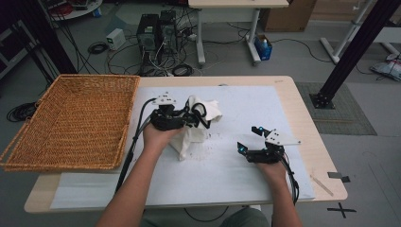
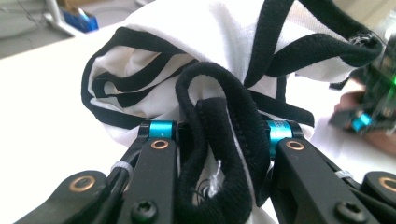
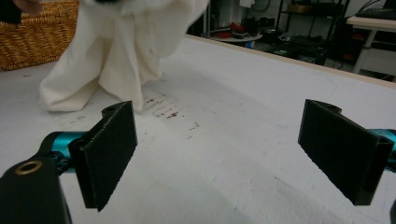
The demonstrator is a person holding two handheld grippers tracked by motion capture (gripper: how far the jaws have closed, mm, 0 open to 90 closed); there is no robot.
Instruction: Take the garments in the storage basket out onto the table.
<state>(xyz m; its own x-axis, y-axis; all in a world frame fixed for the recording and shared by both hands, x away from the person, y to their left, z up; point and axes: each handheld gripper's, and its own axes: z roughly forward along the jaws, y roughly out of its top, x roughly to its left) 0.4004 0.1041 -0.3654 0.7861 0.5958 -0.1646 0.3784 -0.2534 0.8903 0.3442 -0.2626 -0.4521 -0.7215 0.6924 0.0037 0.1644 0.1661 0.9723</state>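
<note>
From above, my left tool (image 1: pixel 189 116) grips the white shirt (image 1: pixel 198 127) mid-table, basket (image 1: pixel 75 120) at nine o'clock; my right tool (image 1: pixel 253 139) rests at four o'clock. Left gripper view: jaws clamp bunched black-trimmed cloth. Right gripper view: jaws wide apart, empty, shirt at eleven o'clock.

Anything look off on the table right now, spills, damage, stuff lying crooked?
Dark specks are scattered on the white table cover beside the hanging white garment; they look like crumbs or dirt. The garment is bunched in the left gripper, its black trim twisted. The wicker basket overhangs the table's left edge.
</note>
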